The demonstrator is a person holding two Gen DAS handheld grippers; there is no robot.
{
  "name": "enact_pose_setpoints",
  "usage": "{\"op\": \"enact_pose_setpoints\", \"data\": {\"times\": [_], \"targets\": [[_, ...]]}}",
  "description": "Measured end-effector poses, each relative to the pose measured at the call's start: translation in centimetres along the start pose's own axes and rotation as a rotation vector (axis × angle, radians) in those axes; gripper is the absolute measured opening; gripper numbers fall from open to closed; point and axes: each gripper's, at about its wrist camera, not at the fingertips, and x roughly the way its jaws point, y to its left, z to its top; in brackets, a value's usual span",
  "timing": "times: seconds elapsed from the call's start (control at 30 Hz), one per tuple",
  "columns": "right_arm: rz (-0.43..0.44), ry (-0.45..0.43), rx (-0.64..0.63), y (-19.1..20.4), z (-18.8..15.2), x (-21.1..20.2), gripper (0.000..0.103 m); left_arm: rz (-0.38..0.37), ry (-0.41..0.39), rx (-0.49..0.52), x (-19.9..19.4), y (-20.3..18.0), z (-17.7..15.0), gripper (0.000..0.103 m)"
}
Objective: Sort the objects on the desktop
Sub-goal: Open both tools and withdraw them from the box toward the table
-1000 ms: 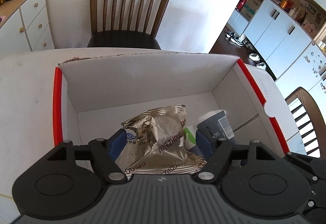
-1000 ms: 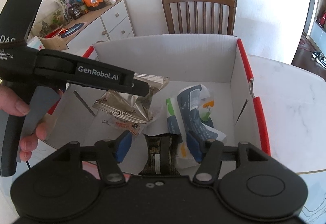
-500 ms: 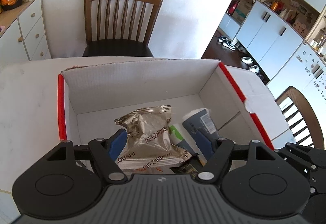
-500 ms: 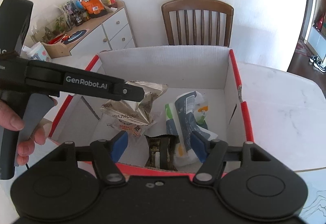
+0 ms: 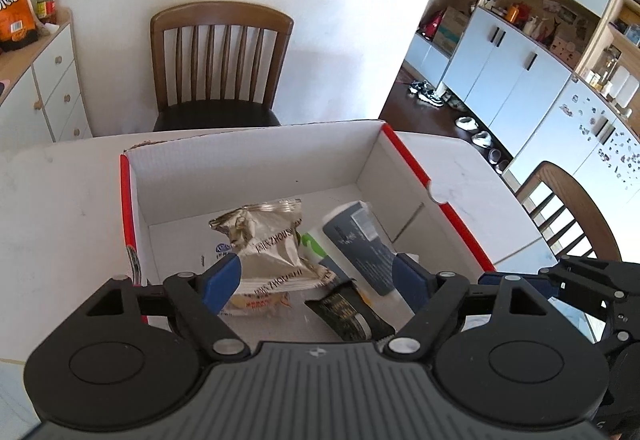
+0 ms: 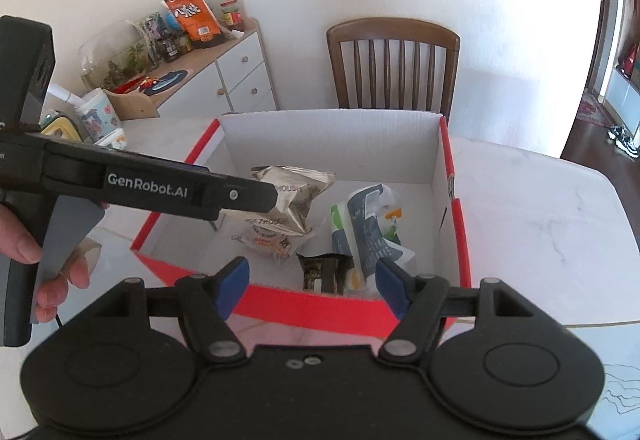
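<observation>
An open cardboard box (image 5: 404, 156) (image 6: 446, 160) with red edges stands on the white table. Inside lie a crumpled silver snack packet (image 5: 268, 244) (image 6: 292, 196), a dark blue tube (image 5: 356, 248) (image 6: 366, 224), a green and white pouch (image 5: 314, 246) and a small dark packet (image 5: 352, 316) (image 6: 324, 272). My left gripper (image 5: 316, 280) (image 6: 268, 200) hovers above the box's near left part, jaws opening, nothing pressed between its blue pads. My right gripper (image 6: 311, 282) (image 5: 580, 280) hangs over the near red wall, jaws also opening and empty.
A wooden chair (image 5: 220, 68) (image 6: 394, 68) stands behind the table's far edge. A white sideboard (image 6: 224, 80) with snack bags and jars lies to the far left. A second chair (image 5: 568, 216) and white cupboards (image 5: 520, 68) are to the right. A hand (image 6: 24, 240) holds the left gripper.
Both grippers have lifted and drawn back from the box, which now looks smaller. The left jaws have widened, and the silver packet lies on the box floor below them.
</observation>
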Motion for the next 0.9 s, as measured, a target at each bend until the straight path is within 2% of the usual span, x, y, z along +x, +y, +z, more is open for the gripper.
{"op": "enact_pose_setpoints", "data": {"times": [0.27, 0.37, 0.57, 0.9], "targets": [[0.009, -0.013, -0.03, 0.4, -1.9, -2.8, 0.07, -0.014, -0.035, 0.032, -2.7, -1.4, -1.7, 0.088], [0.0, -0.014, -0.039, 0.4, -2.8, -3.5, 0.071, -0.018, -0.053, 0.042, -3.7, -1.8, -2.6, 0.103], [-0.03, 0.012, -0.026, -0.4, -5.1, -3.6, 0.071, -0.029, -0.068, 0.053, -5.0, -2.4, -4.9, 0.103], [-0.075, 0.056, 0.011, -1.4, -8.2, -2.4, 0.071, -0.048, -0.021, 0.105, -5.6, -4.1, -11.2, 0.103]]}}
